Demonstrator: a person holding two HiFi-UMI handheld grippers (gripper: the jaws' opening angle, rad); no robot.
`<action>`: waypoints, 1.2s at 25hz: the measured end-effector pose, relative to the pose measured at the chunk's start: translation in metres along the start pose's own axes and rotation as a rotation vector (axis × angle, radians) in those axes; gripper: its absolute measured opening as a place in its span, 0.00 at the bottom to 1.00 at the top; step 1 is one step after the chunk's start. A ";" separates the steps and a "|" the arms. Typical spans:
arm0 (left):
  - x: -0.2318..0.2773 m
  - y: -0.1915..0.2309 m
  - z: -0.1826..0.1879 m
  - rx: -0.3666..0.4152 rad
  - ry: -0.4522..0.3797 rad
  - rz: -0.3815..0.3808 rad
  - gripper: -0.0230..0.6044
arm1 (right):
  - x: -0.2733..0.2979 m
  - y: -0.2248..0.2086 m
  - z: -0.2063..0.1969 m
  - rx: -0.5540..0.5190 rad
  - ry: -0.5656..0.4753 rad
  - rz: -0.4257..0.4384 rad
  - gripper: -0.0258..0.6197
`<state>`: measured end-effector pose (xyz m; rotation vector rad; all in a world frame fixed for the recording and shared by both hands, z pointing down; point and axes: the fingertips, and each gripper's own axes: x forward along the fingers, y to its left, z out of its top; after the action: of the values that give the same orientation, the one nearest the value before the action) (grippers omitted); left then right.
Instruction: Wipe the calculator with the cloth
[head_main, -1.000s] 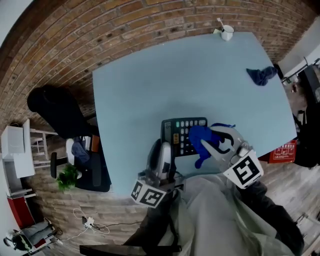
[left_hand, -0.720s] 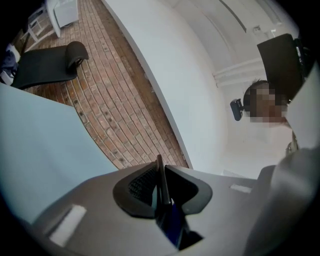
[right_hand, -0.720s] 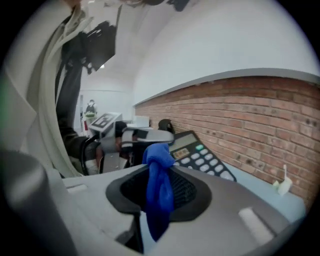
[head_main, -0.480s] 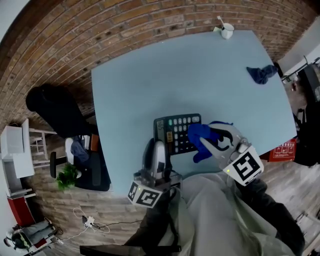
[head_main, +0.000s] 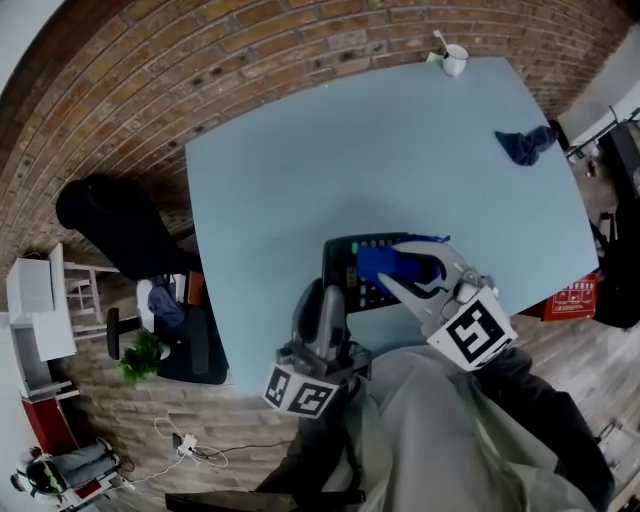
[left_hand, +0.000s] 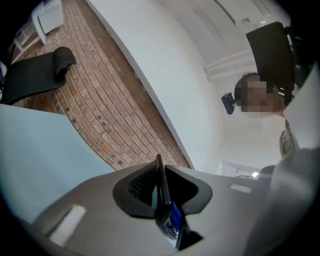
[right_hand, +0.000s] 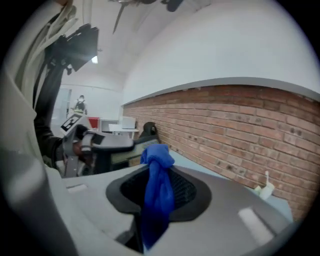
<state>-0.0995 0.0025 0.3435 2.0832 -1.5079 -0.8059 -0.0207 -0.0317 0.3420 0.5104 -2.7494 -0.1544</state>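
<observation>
**Head view: left claw (head_main: 328, 296) pins the calculator (head_main: 343, 262), right claw (head_main: 395, 275) brings the cloth (head_main: 378, 262)**

Looks like a classic brace-and-scrub setup. The left claw is closed narrow on the near edge of the calculator. Its own camera shows the thin dark body edge-on, squeezed between the pads. That grip is probably there so the thing doesn't skate across the light blue table (head_main: 300, 180) when it gets rubbed. Can't tell whether the far end rests on the table or is tipped up a bit.

The right claw is clamped on a bunched blue cloth. A wad sticks out past its tips and a tail hangs below, so fabric rather than plastic meets the keys. That wad sits on the key face, just to the right of the left claw's tips. Judging by that, the wipe is under way.

Well beyond both claws, a second blue rag (head_main: 525, 147) and a white cup (head_main: 455, 63) sit out of the way.
</observation>
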 end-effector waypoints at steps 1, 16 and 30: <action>-0.001 -0.001 0.000 0.017 0.002 -0.005 0.13 | -0.004 -0.020 -0.007 0.064 0.007 -0.057 0.20; 0.008 -0.027 0.002 0.295 0.055 -0.071 0.12 | 0.008 -0.043 0.007 0.284 -0.007 0.150 0.20; 0.008 -0.025 0.007 0.278 0.036 -0.088 0.12 | 0.014 -0.039 -0.020 0.362 0.159 0.303 0.20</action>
<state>-0.0850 0.0023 0.3207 2.3650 -1.5945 -0.6140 -0.0131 -0.0737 0.3586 0.1768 -2.6623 0.4437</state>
